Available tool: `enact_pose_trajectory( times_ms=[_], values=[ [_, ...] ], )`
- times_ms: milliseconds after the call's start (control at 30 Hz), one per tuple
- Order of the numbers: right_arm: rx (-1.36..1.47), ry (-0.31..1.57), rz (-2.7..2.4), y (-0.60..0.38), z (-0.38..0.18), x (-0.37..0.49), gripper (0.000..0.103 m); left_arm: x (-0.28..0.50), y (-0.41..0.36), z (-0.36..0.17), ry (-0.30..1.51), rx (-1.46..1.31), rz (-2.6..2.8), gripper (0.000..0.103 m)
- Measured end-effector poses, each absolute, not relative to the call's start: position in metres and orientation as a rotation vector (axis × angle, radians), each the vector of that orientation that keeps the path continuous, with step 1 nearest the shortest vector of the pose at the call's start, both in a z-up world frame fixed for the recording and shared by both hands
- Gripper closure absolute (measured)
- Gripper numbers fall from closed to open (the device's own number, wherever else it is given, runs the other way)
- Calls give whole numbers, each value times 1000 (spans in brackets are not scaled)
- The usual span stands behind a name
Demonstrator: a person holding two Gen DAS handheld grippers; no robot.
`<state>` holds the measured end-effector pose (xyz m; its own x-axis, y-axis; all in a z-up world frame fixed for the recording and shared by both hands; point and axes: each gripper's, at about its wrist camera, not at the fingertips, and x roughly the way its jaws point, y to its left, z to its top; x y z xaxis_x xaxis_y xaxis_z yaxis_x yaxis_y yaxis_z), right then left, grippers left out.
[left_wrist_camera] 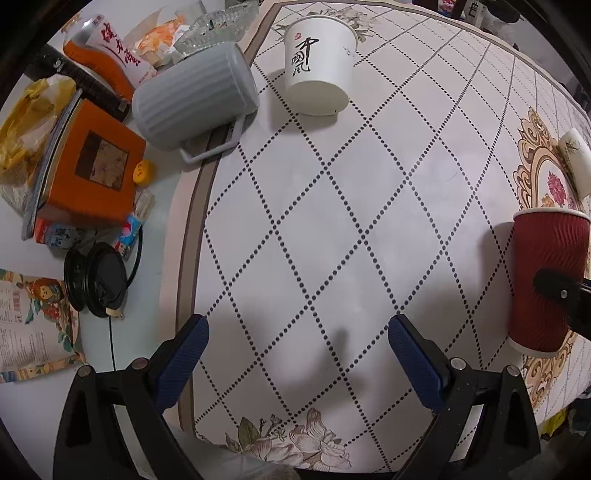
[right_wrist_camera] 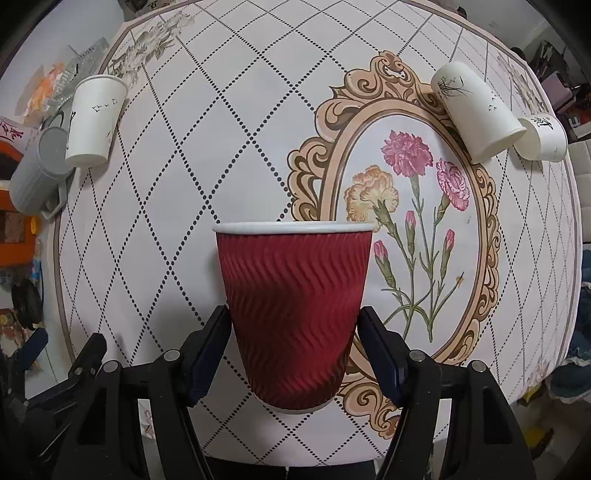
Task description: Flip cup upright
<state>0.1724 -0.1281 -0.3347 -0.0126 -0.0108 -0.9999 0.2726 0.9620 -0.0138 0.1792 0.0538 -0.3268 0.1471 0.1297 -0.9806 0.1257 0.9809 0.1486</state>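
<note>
A red ribbed paper cup (right_wrist_camera: 293,306) stands rim-up between the fingers of my right gripper (right_wrist_camera: 291,332), which is shut on its lower half. It also shows at the right edge of the left wrist view (left_wrist_camera: 546,280), with a black right finger (left_wrist_camera: 561,291) across it. My left gripper (left_wrist_camera: 297,350) is open and empty above the bare tablecloth. A white paper cup with black calligraphy (left_wrist_camera: 319,64) stands rim-up at the far side; it also shows in the right wrist view (right_wrist_camera: 94,120).
A grey ribbed mug (left_wrist_camera: 195,96) stands beside the white cup. Two more white paper cups (right_wrist_camera: 476,114) (right_wrist_camera: 545,138) are at the far right. Orange boxes (left_wrist_camera: 92,170), bags, a glass ashtray (left_wrist_camera: 216,27) and a black lid (left_wrist_camera: 96,280) crowd the left side.
</note>
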Motion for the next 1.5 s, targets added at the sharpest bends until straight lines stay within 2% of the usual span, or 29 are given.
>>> enact_pose_trajectory(
  times_ms=[133,200,467,800,1033,1300,1333,1400,1500],
  values=[
    [276,1510,-212,-141,-324,171,31,189,50,-323,1403,191,-14,3],
    [298,1451,-215,-146,-314,173,31,196,48,-318,1375,170,-21,0],
    [297,1191,-221,-160,-277,195,31,232,42,-311,1327,161,-48,0],
    [197,889,-299,-161,-297,254,32,269,41,-336,1338,207,39,0],
    [87,823,-276,-146,-315,237,31,262,36,-337,1347,226,15,0],
    [99,921,-259,-141,-326,201,30,241,27,-319,1331,237,-6,0],
    [108,935,-262,-142,-329,196,29,238,26,-316,1325,240,-9,0],
    [122,954,-281,-146,-330,187,20,232,23,-311,1315,247,-14,0],
    [145,959,-317,-153,-323,172,15,219,19,-300,1294,258,-21,0]
  ],
)
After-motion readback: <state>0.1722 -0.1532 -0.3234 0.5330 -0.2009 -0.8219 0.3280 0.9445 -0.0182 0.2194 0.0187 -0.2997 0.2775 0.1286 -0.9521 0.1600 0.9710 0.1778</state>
